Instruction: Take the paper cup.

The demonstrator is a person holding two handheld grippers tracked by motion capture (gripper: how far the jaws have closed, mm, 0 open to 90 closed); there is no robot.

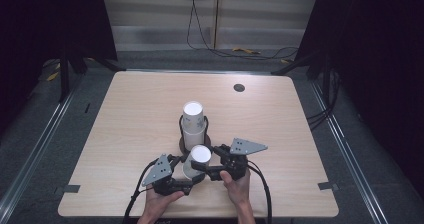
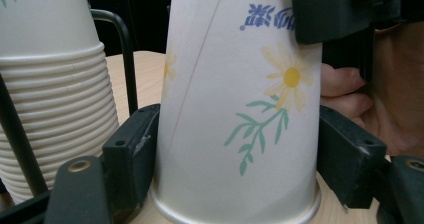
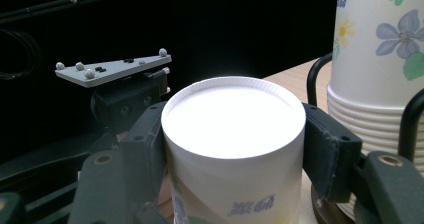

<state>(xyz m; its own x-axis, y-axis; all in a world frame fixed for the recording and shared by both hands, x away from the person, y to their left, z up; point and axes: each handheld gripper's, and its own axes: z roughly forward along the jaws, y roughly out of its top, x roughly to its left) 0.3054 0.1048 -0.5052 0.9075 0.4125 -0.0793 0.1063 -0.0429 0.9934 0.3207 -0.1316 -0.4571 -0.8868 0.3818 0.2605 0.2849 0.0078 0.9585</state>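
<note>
A flowered paper cup [image 1: 197, 160] stands upside down on the table, its wide rim on the wood near the front edge. My left gripper [image 1: 189, 175] comes in from the left, and its pads press the cup [image 2: 235, 109] low on both sides. My right gripper [image 1: 204, 160] reaches in from the right and its pads hold the cup [image 3: 235, 134] just under its white upturned base. In the left gripper view, the left gripper [image 2: 235, 164] has the cup between its jaws. The right gripper [image 3: 232, 149] likewise has the cup between its jaws.
Just behind the cup, a tall stack of nested flowered cups [image 1: 193, 121] sits upside down in a black wire holder [image 1: 181, 129]. The stack [image 2: 55, 109] is close to my left jaw, and the same stack [image 3: 380, 59] stands beside my right jaw. The wooden table [image 1: 125, 134] has a cable hole [image 1: 239, 87] at the back.
</note>
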